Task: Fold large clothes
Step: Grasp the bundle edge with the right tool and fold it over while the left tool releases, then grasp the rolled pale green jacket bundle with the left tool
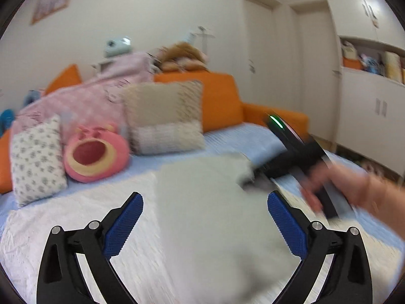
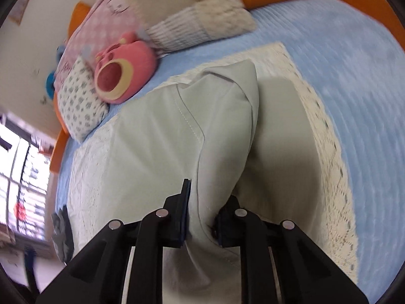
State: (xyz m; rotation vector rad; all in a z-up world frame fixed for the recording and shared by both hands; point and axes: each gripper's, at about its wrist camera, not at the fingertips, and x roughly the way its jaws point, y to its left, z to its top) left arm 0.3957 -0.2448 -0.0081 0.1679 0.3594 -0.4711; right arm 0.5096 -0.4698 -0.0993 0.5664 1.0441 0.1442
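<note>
A pale grey-green garment (image 2: 157,136) lies partly folded on a white lace cloth (image 2: 326,136) spread over the blue bed. My right gripper (image 2: 202,202) is shut on a raised fold of the garment and lifts it off the bed. In the left wrist view the garment (image 1: 212,217) is blurred and lies below and between the blue pads (image 1: 126,225) of my left gripper (image 1: 205,197), which is open and empty above it. The right gripper (image 1: 291,162) and the hand holding it show at the right of that view, at the garment's far corner.
A pink bear plush (image 1: 93,152), a patterned white pillow (image 1: 35,159), a beige cushion (image 1: 164,116) and a pink blanket (image 1: 101,88) lie at the bed's head against the orange frame (image 1: 220,98). White cupboards (image 1: 372,101) stand to the right.
</note>
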